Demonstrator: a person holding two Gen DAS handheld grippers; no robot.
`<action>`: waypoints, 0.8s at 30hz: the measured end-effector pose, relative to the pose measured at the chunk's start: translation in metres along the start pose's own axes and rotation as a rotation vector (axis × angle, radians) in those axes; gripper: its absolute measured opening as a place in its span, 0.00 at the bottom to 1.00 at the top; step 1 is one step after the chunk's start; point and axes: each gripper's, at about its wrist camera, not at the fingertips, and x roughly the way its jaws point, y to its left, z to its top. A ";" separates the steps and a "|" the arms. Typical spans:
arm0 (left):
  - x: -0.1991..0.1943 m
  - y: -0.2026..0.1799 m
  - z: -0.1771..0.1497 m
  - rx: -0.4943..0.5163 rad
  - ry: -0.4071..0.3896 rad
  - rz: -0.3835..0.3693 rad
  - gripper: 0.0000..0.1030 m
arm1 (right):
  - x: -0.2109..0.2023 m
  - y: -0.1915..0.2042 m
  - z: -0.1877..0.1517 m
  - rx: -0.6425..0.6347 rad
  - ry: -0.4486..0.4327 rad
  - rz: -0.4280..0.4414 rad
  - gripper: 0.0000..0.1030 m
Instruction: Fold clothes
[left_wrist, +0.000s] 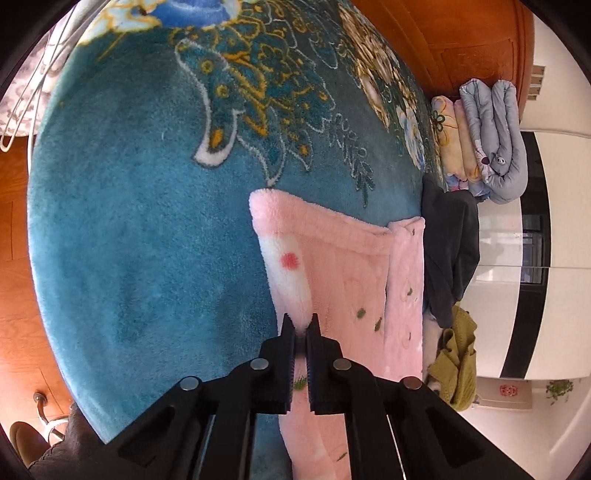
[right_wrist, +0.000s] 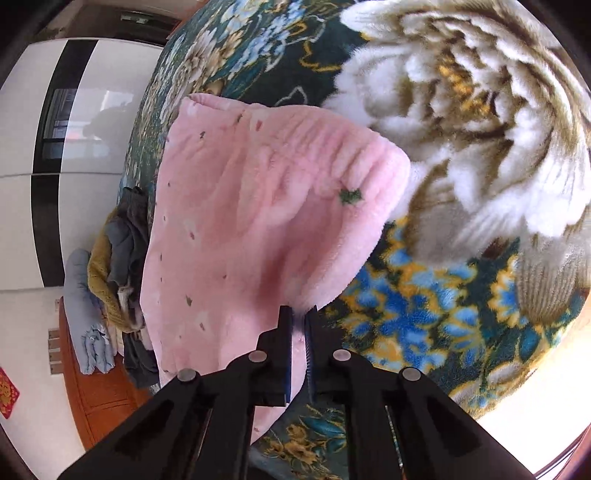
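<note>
You are working on a bed (left_wrist: 140, 229) covered by a thick teal blanket (right_wrist: 424, 325) with big flower patterns, and most of it is bare. Along its far edge, against the wooden headboard (left_wrist: 461, 44), sits a stack of folded quilts (left_wrist: 491, 140); these look like bedding, not part of your job.

Between that stack and the piece you are handling lies a loose heap of clothes (left_wrist: 450, 258): a dark grey garment on top and a mustard-yellow knit (left_wrist: 458, 373) below it, both crumpled. Judging from that, they are yet to be folded, so the task is at an early stage.

The pink fleece garment (left_wrist: 332, 266) lies spread on the blanket, just beside the heap. In the left wrist view one strip is already turned over along its side next to the heap, which reads as a first fold. In the right wrist view the gathered, elastic-looking end rises off the blanket, so the piece is partly lifted, not flat.

Your left gripper (left_wrist: 303, 325) has its jaws pinched narrow on the near edge of the pink fleece. Your right gripper (right_wrist: 299, 317) is likewise clamped on another part of that edge, with pink cloth between the jaws. With both edges held, the next fold seems about to start; nothing shows it finished.
</note>
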 end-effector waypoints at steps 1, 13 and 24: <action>-0.005 -0.006 -0.001 0.027 -0.019 -0.018 0.05 | -0.005 0.007 0.000 -0.023 -0.005 0.009 0.05; -0.040 -0.004 0.003 0.023 -0.076 -0.070 0.04 | -0.082 0.012 0.002 -0.118 -0.151 0.144 0.00; -0.034 -0.003 -0.004 0.001 -0.067 -0.089 0.04 | -0.016 -0.019 -0.019 0.000 -0.002 0.109 0.52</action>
